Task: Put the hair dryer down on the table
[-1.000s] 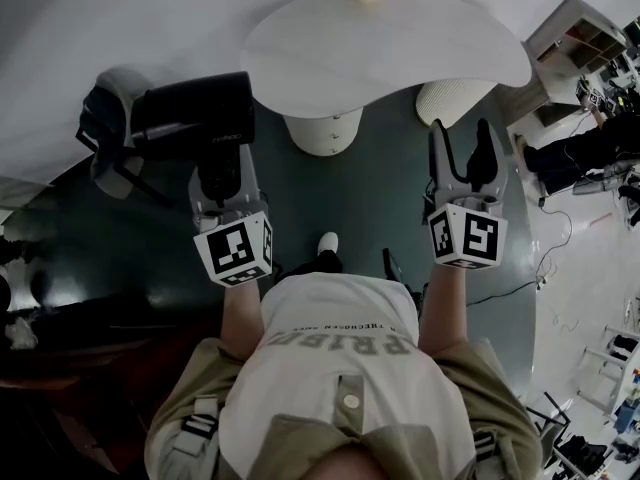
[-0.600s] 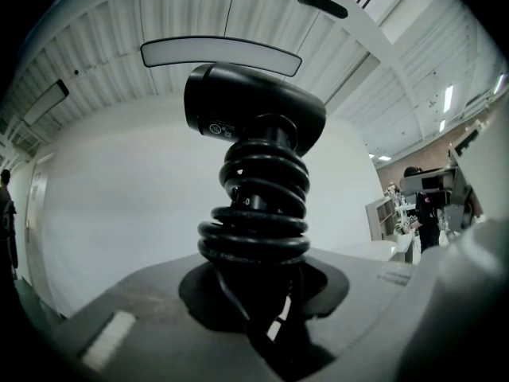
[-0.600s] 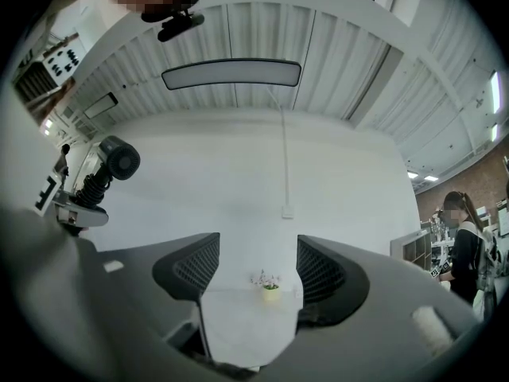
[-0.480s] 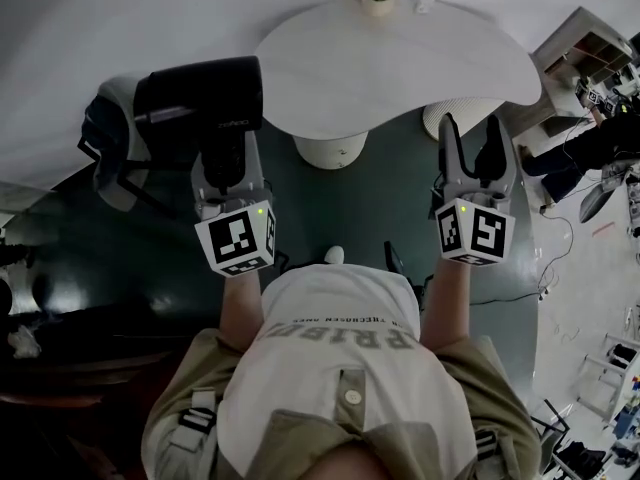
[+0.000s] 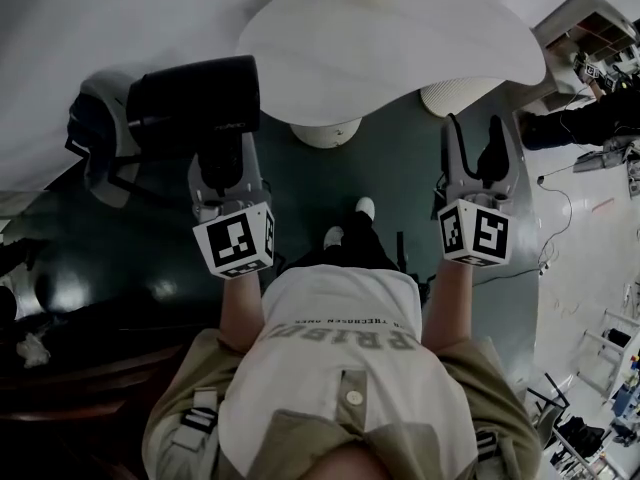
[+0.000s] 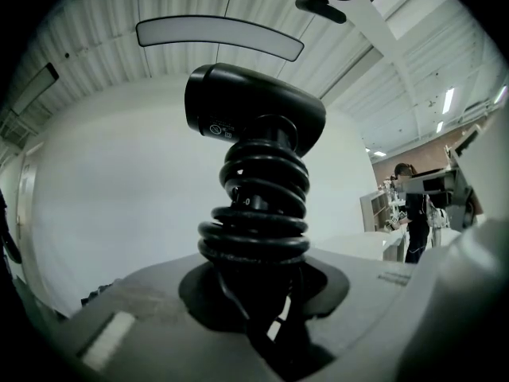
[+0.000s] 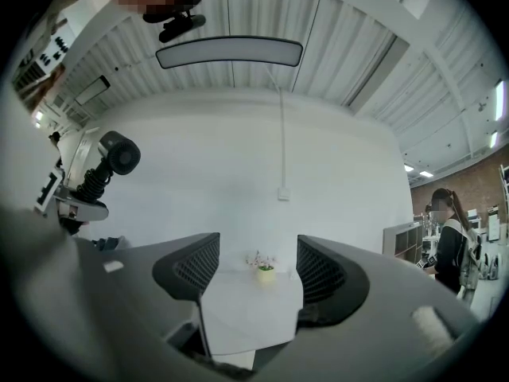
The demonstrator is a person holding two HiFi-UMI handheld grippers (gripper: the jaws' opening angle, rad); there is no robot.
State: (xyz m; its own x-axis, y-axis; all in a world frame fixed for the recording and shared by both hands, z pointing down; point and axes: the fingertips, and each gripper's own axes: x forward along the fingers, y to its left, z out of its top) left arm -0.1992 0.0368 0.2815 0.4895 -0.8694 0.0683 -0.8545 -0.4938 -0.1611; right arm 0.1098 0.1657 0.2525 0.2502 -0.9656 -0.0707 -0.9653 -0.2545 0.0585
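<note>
The dark green floor fills the middle of the head view. The white, rounded worktop stands on it at 12 o'clock, on a pale pedestal. The person's light shirt takes up 6 o'clock, with both forearms reaching forward. A dark chair sits at 9 o'clock, next to the white wall. The black hair dryer is at 10 o'clock, up in the air over the floor. It is just off the worktop's left edge and not resting on it, with its barrel lying crosswise and its handle pointing back toward the person. In the left gripper view the dryer rises at 12 o'clock, and its black cord is coiled round the handle. The left gripper pinches that wrapped handle between its jaws, which close against it from both sides. The right gripper hovers at 2 o'clock of the head view, over the floor near the worktop's right end. In the right gripper view its jaws are spread with nothing between them, and only the worktop shows in the gap. A small flower pot stands at the far edge of the worktop, at 12 o'clock in the head view. Two light shoes show at the centre, between the forearms.
</note>
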